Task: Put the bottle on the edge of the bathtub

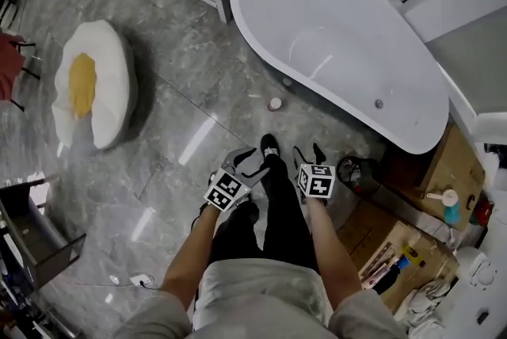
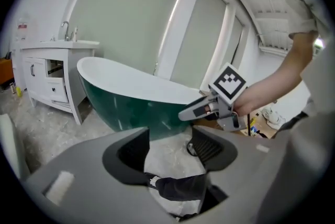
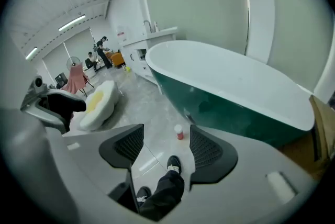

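Under the head view I count one bottle, upright on the floor just beside one bathtub. I also count two grippers, the left gripper and the right gripper, both well apart from the bottle.

Left gripper view: jaws apart, holding nothing.

Right gripper view: jaws apart and empty, with the bottle framed beyond them.

Risk, in my judgement: a clumsy approach could tip the bottle under the tub, and the rounded rim may let it slide off.
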